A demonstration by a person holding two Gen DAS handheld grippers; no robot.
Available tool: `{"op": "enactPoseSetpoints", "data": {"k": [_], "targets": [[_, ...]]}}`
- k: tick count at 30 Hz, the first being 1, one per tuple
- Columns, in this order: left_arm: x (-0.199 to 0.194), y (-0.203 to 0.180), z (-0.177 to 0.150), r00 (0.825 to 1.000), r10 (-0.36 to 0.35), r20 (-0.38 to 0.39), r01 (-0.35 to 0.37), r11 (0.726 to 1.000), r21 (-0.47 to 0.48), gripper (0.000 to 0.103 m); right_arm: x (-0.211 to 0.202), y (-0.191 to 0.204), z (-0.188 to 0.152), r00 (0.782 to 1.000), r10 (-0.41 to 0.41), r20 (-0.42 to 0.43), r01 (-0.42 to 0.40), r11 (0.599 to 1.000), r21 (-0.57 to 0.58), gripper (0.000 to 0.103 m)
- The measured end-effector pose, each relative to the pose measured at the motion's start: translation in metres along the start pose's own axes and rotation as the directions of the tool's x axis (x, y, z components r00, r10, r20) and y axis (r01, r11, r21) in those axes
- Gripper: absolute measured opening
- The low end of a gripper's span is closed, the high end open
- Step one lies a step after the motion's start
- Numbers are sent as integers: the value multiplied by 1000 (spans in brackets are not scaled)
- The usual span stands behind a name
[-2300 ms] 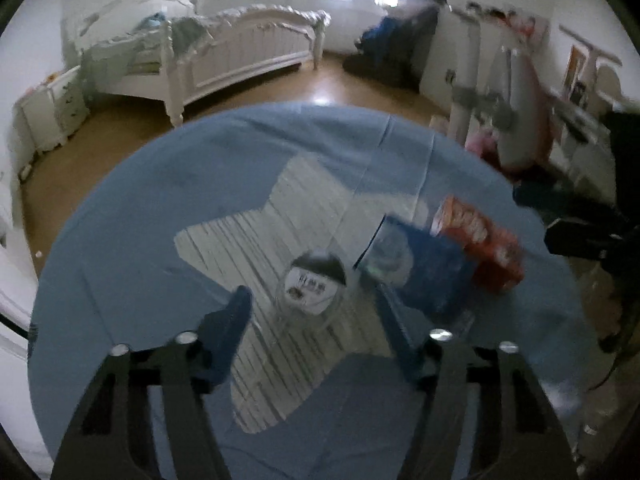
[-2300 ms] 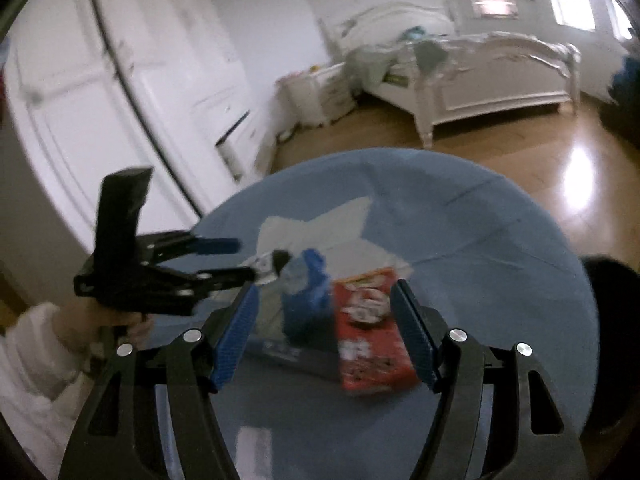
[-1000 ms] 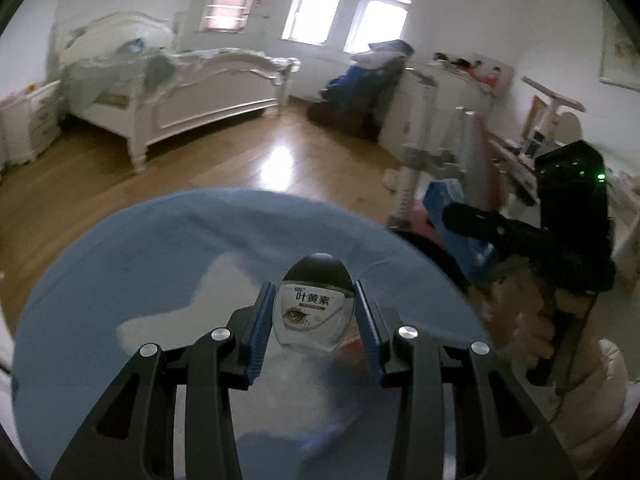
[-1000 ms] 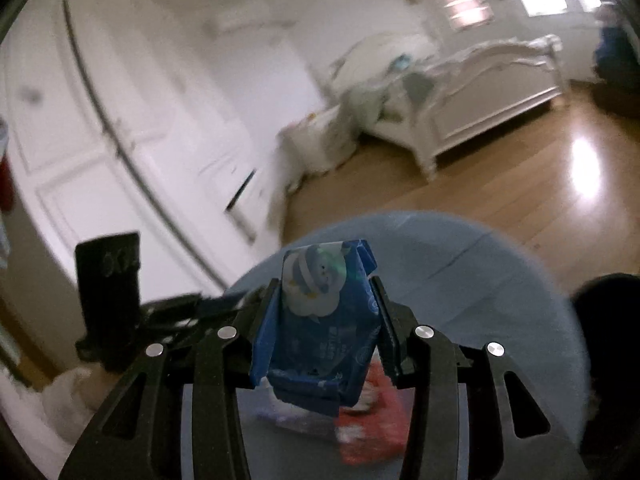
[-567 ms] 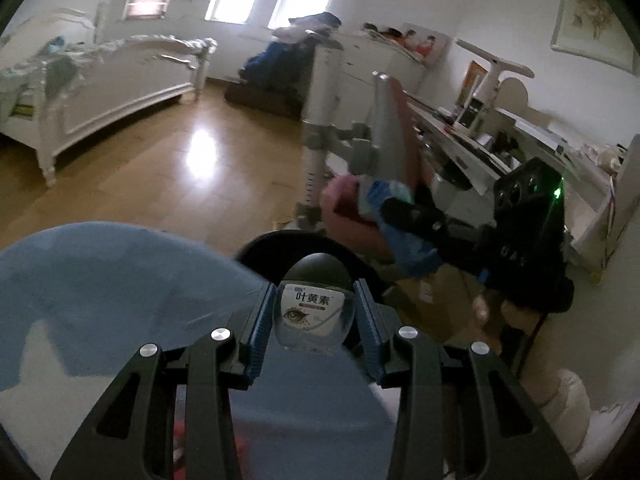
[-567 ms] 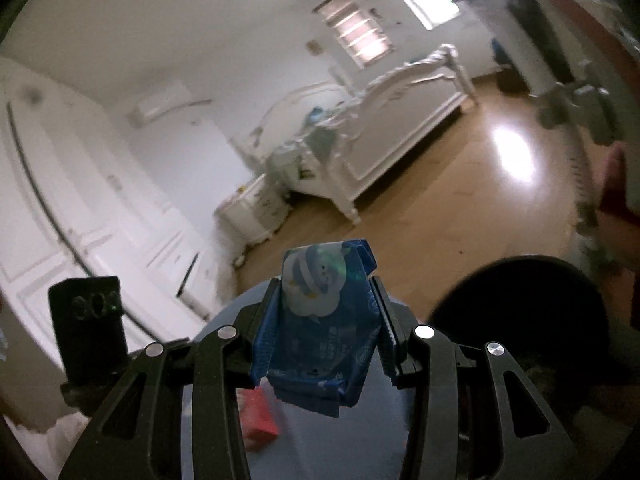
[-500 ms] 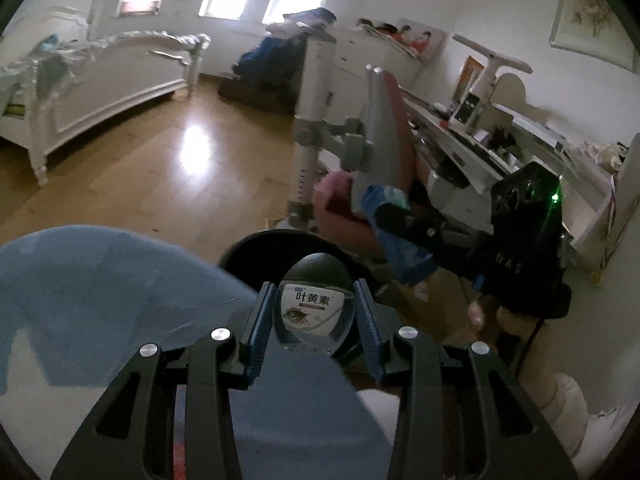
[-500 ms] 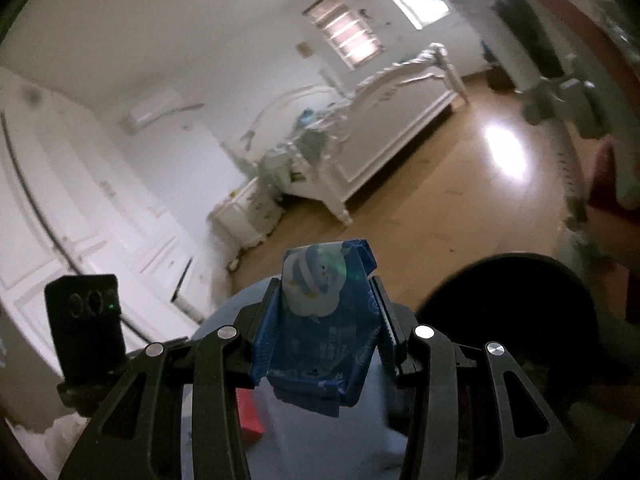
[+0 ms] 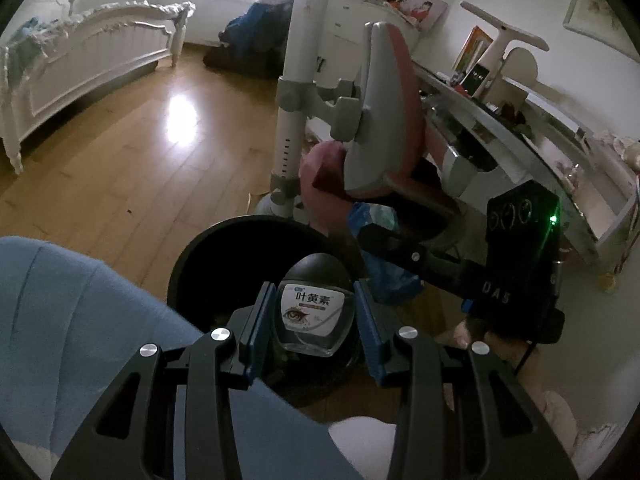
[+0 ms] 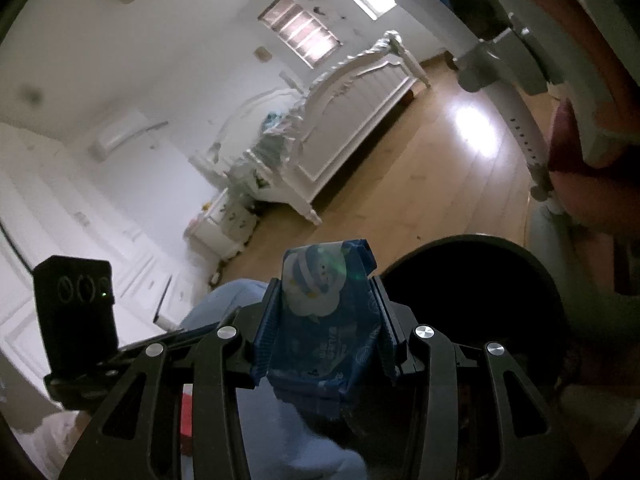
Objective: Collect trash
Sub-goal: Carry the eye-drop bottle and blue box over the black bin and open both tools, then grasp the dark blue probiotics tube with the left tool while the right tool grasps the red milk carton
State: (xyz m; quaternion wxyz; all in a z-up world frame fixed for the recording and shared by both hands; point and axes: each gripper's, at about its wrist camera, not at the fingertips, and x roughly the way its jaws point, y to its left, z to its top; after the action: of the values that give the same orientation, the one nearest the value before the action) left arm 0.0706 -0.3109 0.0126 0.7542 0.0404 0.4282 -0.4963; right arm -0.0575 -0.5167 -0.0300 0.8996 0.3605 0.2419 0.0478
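Above the black bin (image 9: 256, 236), your left gripper (image 9: 314, 322) has its blue pads closed tight on a small clear bottle (image 9: 313, 312) with a dark cap and a white label showing an eye. The bottle sits upright between the pads, over the near part of the bin's opening. Your right gripper (image 10: 326, 326) is likewise narrowed around a blue packet (image 10: 326, 320) with a pale cartoon figure on its upper face; the pads press its two sides and its lower edge hangs below them. In the right wrist view the bin (image 10: 472, 248) lies just right of the packet, and the packet itself is over the rim's left edge, beside the blue tablecloth (image 10: 224, 300). In the left wrist view you can see the right gripper (image 9: 380, 240) and its packet (image 9: 384, 276) reaching in from the right, at the far right side of the bin. The blue tablecloth (image 9: 80, 320) runs up to the bin's left rim. A red item (image 10: 186, 416) lies on the cloth behind your right gripper's left finger. Beyond the bin stand a grey and pink chair (image 9: 384, 112), a wooden floor (image 9: 120, 152) and a white bed (image 9: 80, 52).
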Motion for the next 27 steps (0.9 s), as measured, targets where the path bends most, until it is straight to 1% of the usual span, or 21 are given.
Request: {"op": "enactPoseSetpoints", "data": {"k": [3,4,5,6,7,8,10,15,19,23,27], "targets": [[11,1,6,1000,2,-4,-2,1000,0,42,4,-8,7,1000,-18,-4,18,1000,4,45],[13,1,8,1000,2,-5,-2,1000,1,44,6,-11,10,1000,-27,-5,27,1000,9,47],[15,0,9,1000,8,-7,-8,1000,2,61,7,-12,11,999,-34,-6,34,999,13,54],[16,0,10,1000,22,-5,-22,1000,3,71,7,-13,13,999,-44,-5,45,999,17,60],[13,0,11,999,42,15,-42,999,2,83,6,-12,14,998,-57,3,57,998,22,70],[9,-1,11,998,42,37,-42,999,6,83,5,-13,14,998,-63,10,63,998,23,71],[4,-3,10,999,33,36,-34,999,19,83,4,-11,14,998,-69,11,69,997,21,71],[-18,-6,5,998,43,52,-45,998,48,83,1,3,8,998,-69,6,69,998,7,71],[-54,-3,-10,995,54,80,-59,997,55,87,0,32,-4,999,-53,-12,53,998,-42,71],[-100,9,-35,989,99,109,-107,992,66,89,3,71,-20,998,-29,-53,23,993,-112,71],[-139,29,-67,977,184,105,-193,977,89,89,13,111,-41,993,1,-118,-23,983,-183,71]]}}
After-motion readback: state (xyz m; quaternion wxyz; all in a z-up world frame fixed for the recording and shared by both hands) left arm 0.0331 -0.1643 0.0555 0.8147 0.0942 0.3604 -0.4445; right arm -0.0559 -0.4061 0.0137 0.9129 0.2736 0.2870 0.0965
